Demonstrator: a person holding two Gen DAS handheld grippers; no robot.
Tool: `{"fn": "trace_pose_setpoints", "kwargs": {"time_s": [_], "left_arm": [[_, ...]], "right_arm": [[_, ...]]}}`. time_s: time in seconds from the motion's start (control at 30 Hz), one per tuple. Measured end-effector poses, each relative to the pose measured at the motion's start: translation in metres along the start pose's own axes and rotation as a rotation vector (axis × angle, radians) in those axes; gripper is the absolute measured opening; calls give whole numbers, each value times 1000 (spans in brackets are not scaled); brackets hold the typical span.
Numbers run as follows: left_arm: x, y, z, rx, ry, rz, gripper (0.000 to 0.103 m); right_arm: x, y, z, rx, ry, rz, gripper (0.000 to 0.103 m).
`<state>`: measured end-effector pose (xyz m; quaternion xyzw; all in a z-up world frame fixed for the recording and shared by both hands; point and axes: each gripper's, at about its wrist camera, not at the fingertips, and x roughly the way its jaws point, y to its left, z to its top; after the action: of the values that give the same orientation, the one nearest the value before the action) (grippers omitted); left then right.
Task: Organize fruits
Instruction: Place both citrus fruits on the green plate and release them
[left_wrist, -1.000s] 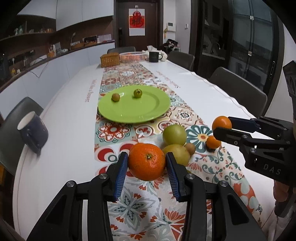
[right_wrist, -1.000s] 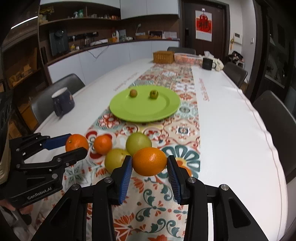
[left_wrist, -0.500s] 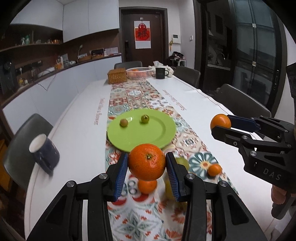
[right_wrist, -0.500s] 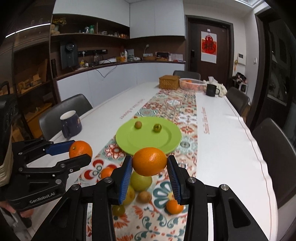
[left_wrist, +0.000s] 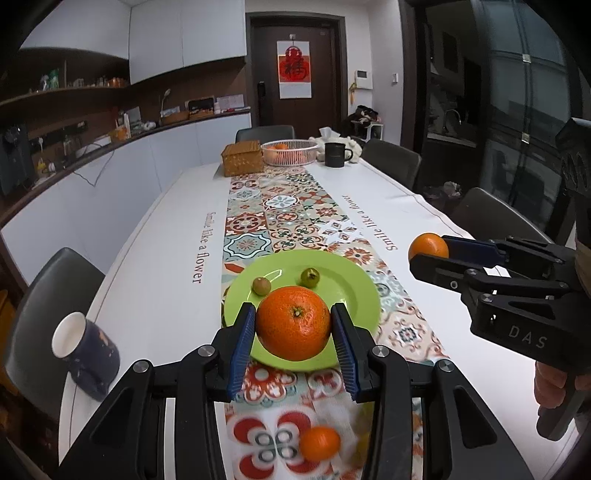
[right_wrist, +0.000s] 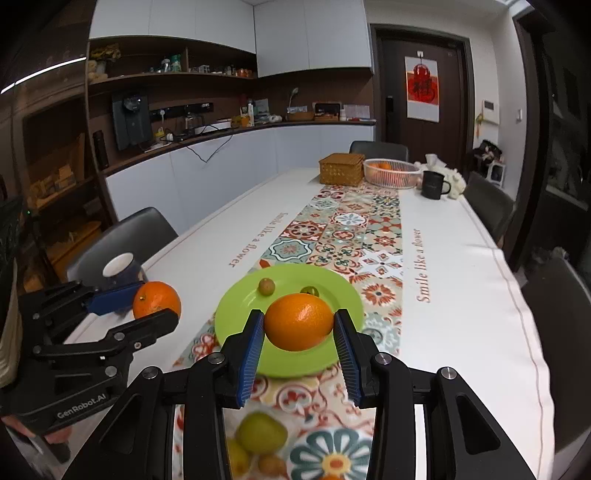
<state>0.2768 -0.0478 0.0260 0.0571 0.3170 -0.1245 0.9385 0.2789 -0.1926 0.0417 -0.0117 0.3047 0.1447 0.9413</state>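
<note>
Table runner (left_wrist: 288, 206) below; left claw (left_wrist: 293, 338) clamps orange (left_wrist: 293, 323), right claw (right_wrist: 300, 345) clamps tangerine (right_wrist: 299, 322), both tilted down.

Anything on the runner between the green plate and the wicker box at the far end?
Nothing: both wrist views show only bare patterned runner from the green plate up to the wicker box.

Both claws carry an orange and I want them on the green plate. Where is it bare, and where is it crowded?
The green plate is bare over its near half and right side. Only its far part holds two small fruits. The runner nearest the camera is crowded with loose fruit. White cloth right of the plate is bare.
</note>
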Motion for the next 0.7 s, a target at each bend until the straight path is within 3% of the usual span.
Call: {"fn": "trace_pose_setpoints", "kwargs": {"time_s": [0.4, 0.7], "left_arm": [[100, 26, 0, -44, 198, 12, 41], [140, 29, -17, -43, 306, -7, 42]], "right_arm": [[93, -15, 6, -2, 177, 0, 40], [136, -21, -7, 1, 272, -2, 40]]}}
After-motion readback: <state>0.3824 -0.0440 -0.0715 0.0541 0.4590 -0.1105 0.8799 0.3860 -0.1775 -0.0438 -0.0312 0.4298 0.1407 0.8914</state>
